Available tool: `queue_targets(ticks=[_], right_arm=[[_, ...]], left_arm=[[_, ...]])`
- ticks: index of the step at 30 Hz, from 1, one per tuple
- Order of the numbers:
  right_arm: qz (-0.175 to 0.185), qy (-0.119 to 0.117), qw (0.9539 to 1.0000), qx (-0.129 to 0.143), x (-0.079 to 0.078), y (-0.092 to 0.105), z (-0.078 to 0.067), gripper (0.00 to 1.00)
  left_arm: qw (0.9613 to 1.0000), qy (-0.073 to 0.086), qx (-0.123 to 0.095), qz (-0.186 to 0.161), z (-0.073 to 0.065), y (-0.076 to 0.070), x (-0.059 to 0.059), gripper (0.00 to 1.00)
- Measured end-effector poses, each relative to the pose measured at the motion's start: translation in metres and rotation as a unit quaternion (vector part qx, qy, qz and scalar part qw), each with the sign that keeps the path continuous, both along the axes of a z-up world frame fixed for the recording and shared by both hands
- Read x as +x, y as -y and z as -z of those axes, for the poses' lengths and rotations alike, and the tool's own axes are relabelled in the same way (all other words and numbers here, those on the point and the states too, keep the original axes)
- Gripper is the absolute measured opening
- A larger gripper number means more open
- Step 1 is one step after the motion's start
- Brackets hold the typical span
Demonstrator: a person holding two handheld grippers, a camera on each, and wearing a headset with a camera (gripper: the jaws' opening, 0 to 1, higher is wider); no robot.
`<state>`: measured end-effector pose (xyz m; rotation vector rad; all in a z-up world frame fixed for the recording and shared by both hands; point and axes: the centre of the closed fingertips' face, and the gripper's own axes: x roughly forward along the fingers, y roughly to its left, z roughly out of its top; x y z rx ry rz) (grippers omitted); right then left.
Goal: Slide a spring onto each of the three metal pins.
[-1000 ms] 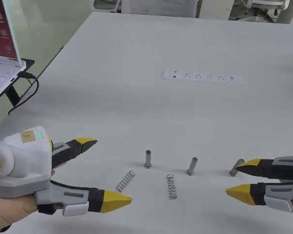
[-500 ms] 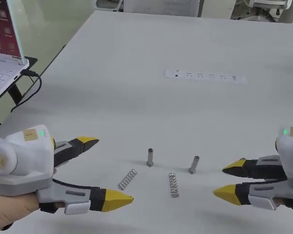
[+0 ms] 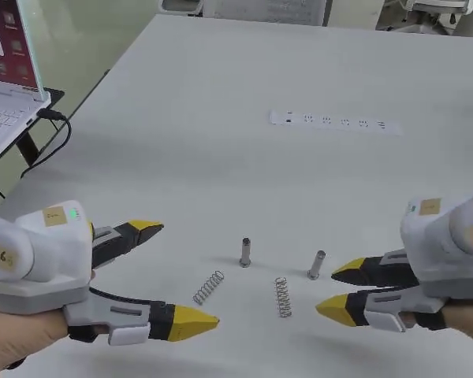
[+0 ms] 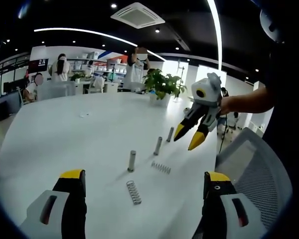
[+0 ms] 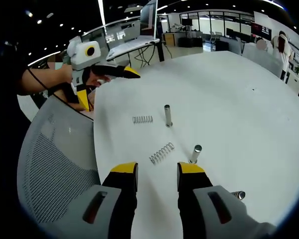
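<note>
The white table (image 3: 221,118) carries the parts in a loose row, and the left pin (image 3: 245,252) standing upright serves as the marker for everything else. To its right, a little nearer the person, stands the second pin (image 3: 317,265), also upright and bare. One spring (image 3: 208,287) lies flat just in front of the left pin and slightly to its left. The other spring (image 3: 283,297) lies flat in front and to its right, between the two pins. Neither spring touches a pin. A third pin (image 4: 170,134) stands beyond the second, farthest from the left pin, just beside the right gripper's tips (whether it has coils around it cannot be told).

The left gripper (image 3: 173,274) hovers to the left of the left pin with its yellow-tipped fingers (image 3: 146,228) spread wide and nothing between them. The right gripper (image 3: 337,289) hovers on the opposite side, close to the second pin. Its fingers (image 5: 122,172) are a narrow gap apart and hold nothing.

A power strip (image 3: 333,122) lies well beyond the left pin. A laptop (image 3: 8,71) sits far to its left, past the table edge.
</note>
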<state>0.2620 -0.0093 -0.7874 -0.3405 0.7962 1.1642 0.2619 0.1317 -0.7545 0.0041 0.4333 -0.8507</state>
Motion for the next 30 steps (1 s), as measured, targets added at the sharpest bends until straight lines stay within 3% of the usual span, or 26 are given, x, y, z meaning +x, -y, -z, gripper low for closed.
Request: queue_targets(ticks=[15,30], right_arm=[[0.005,-0.005,0.9996,-0.026,0.001,-0.022,0.017,0.28],[0.05,-0.02,0.9975,-0.046,0.006,-0.028,0.034,0.25]], left_arm=[[1.0,-0.001,-0.002,-0.007,0.002,-0.007,0.0,0.96],[0.9999,0.001,-0.006,-0.01,0.002,-0.007,0.002,0.95]])
